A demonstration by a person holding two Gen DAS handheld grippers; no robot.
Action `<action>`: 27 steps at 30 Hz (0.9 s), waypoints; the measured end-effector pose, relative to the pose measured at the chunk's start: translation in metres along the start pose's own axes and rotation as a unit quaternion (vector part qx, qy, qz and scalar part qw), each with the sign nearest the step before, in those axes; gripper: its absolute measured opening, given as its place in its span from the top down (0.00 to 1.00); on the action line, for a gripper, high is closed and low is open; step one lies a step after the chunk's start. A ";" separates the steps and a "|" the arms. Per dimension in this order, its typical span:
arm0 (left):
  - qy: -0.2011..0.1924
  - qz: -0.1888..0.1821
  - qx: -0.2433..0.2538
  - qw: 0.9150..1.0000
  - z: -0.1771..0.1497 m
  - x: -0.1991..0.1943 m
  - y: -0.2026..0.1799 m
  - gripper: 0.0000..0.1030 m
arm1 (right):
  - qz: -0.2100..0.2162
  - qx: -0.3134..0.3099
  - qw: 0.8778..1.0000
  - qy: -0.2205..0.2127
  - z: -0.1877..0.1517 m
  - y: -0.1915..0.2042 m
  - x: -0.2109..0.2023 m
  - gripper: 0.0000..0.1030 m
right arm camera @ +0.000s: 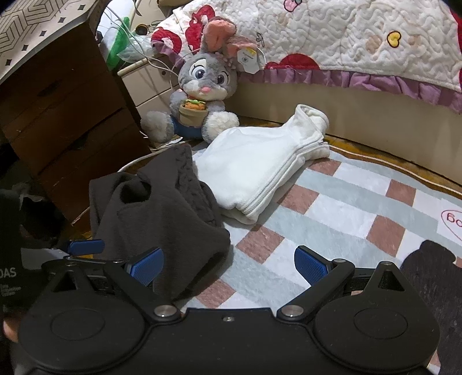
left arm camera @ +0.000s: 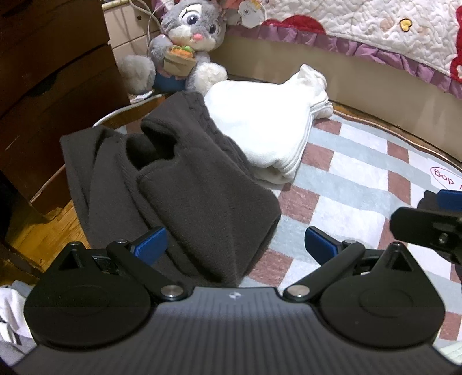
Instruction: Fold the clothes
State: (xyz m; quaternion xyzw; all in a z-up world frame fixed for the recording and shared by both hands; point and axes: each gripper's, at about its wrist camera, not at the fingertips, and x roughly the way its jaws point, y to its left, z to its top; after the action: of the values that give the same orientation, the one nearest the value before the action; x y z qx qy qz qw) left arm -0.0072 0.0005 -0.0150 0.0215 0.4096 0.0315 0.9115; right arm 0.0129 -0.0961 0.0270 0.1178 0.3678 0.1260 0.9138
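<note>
Checked rug (left arm camera: 361, 178), dark sweater (left arm camera: 202, 187) beside white garment (right arm camera: 254, 173), both fingers spread, empty

Open passage is offered over the checked rug (left arm camera: 355, 184), whose right and near portions are left bare between the spread pads of both grippers. The left side is blocked by the heaped dark sweater (left arm camera: 184, 184), with the folded white garment (left arm camera: 260, 127) touching it behind and the plush rabbit (left arm camera: 184, 43) set just beyond against the wooden drawer unit (left arm camera: 55, 86). The far edge is closed off by the bed base (left arm camera: 361, 75) under the quilt (left arm camera: 375, 26).
</note>
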 end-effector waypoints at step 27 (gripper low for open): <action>-0.019 0.084 -0.186 0.979 -0.004 0.053 0.190 0.34 | 0.201 0.131 0.969 0.064 0.013 0.001 0.164 0.10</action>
State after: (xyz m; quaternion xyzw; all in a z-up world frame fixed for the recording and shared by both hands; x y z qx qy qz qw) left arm 0.0173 0.1940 -0.0452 -0.1133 0.3755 0.1833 0.9014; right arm 0.1361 -0.0446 -0.0690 0.3001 0.4072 0.2647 0.8210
